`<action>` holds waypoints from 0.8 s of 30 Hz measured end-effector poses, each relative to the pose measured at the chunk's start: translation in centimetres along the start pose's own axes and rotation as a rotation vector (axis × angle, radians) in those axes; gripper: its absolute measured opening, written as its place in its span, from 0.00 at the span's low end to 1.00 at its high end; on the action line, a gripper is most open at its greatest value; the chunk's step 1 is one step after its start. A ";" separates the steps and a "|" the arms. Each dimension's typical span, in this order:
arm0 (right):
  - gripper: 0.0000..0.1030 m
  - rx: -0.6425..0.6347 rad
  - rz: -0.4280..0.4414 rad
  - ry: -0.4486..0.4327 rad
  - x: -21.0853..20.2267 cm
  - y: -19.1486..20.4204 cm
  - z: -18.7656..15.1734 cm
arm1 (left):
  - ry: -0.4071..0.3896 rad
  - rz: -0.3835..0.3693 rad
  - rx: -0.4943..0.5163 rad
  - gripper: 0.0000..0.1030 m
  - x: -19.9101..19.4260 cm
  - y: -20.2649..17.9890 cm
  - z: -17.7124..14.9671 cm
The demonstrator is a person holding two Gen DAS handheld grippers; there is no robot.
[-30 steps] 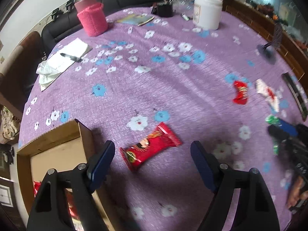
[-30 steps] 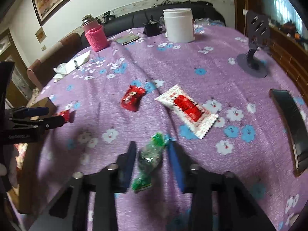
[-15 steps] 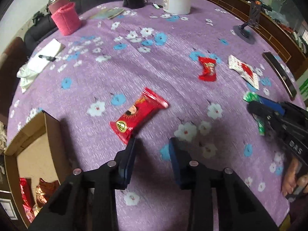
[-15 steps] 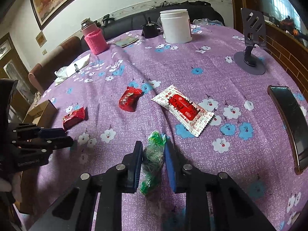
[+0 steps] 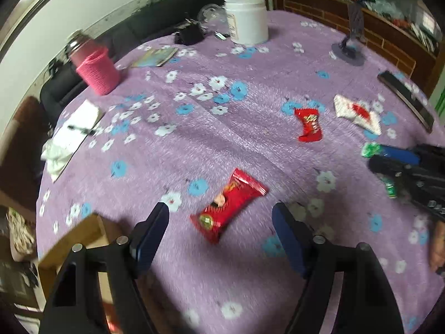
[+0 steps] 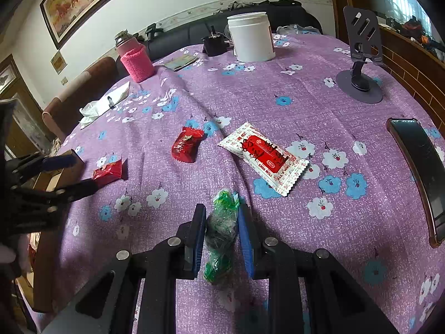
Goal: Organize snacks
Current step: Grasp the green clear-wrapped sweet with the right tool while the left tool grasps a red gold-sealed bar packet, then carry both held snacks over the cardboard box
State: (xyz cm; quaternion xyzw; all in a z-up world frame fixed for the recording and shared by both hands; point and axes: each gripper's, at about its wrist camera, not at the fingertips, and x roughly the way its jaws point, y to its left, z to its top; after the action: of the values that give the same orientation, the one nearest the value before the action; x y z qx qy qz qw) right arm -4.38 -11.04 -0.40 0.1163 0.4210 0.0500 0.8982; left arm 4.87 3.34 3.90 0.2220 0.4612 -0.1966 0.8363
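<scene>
My left gripper is open, its jaws on either side of a long red snack packet lying on the purple cloth; the packet also shows in the right wrist view. My right gripper is shut on a green wrapped snack, also seen in the left wrist view. A small red wrapper and a white-and-red packet lie ahead of it. A cardboard box sits at the table's left edge.
A white jar, a pink-sleeved flask, a phone stand, a booklet and papers with a pen stand at the back. A dark phone lies at the right edge.
My left gripper has opened wide again and now straddles the red packet. My right gripper stays shut on the green snack, slightly higher.
</scene>
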 end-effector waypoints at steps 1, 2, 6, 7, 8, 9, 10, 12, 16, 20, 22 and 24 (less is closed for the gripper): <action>0.24 0.000 0.000 -0.001 0.0 0.0 0.0 | 0.009 -0.001 0.010 0.74 0.5 -0.2 0.0; 0.24 -0.001 -0.001 -0.001 0.0 0.0 0.0 | 0.021 -0.004 0.020 0.73 1.2 -0.3 0.1; 0.24 -0.009 -0.007 -0.003 0.1 0.1 0.1 | 0.049 -0.071 0.007 0.73 1.9 -0.8 0.3; 0.24 -0.014 -0.010 -0.004 0.1 0.2 0.1 | 0.054 -0.072 0.001 0.70 2.0 -1.0 0.2; 0.24 -0.016 -0.012 -0.005 0.1 0.3 0.0 | 0.048 -0.075 -0.004 0.55 1.8 -1.1 0.1; 0.24 -0.020 -0.015 -0.005 0.1 0.4 0.0 | 0.049 -0.096 -0.018 0.42 1.6 -1.1 0.0; 0.21 -0.026 -0.019 -0.005 0.1 0.4 0.0 | 0.053 -0.107 -0.035 0.20 1.5 -1.1 -0.1; 0.21 -0.014 -0.007 -0.006 0.1 0.3 0.0 | 0.042 -0.097 -0.070 0.18 1.1 -1.1 -0.5; 0.21 0.051 0.098 -0.007 -0.1 -0.7 0.2 | 0.013 -0.139 -0.157 0.18 -0.3 -0.7 -1.9; 0.21 0.083 0.167 -0.037 -0.8 -1.0 0.2 | -0.033 -0.182 -0.229 0.18 -3.0 -0.2 -3.4; 0.21 0.090 0.187 -0.052 -1.1 -1.0 0.2 | -0.062 -0.199 -0.264 0.18 -4.7 0.2 -4.4; 0.21 0.095 0.197 -0.060 -1.3 -1.0 0.2 | -0.099 -0.221 -0.309 0.18 -6.8 0.8 -5.9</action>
State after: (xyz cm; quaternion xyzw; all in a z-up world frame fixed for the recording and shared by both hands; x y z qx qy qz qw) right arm -5.04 -12.28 0.44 0.2010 0.3825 0.1146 0.8945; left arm -2.10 8.11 7.06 0.0289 0.4657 -0.2246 0.8555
